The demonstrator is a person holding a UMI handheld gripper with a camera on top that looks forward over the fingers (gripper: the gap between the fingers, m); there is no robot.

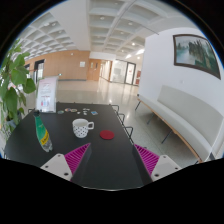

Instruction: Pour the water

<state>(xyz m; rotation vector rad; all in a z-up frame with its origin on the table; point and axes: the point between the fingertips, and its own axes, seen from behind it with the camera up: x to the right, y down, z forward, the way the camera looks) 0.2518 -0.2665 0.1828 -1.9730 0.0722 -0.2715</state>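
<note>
A white mug (82, 126) with a dotted pattern stands on the dark table (100, 155), well ahead of my fingers and a little to the left. Farther left a bottle (42, 133) with a green and yellow label stands near the table's left edge. A flat red thing (108, 132) lies just right of the mug. My gripper (112, 160) is open, its magenta pads (77, 156) wide apart above the near part of the table, with nothing between them.
A white sign (46, 96) stands at the table's far left, beside a leafy plant (12, 85). A white bench (185, 122) runs along the right wall under a framed picture (194, 52). A wide hallway lies beyond the table.
</note>
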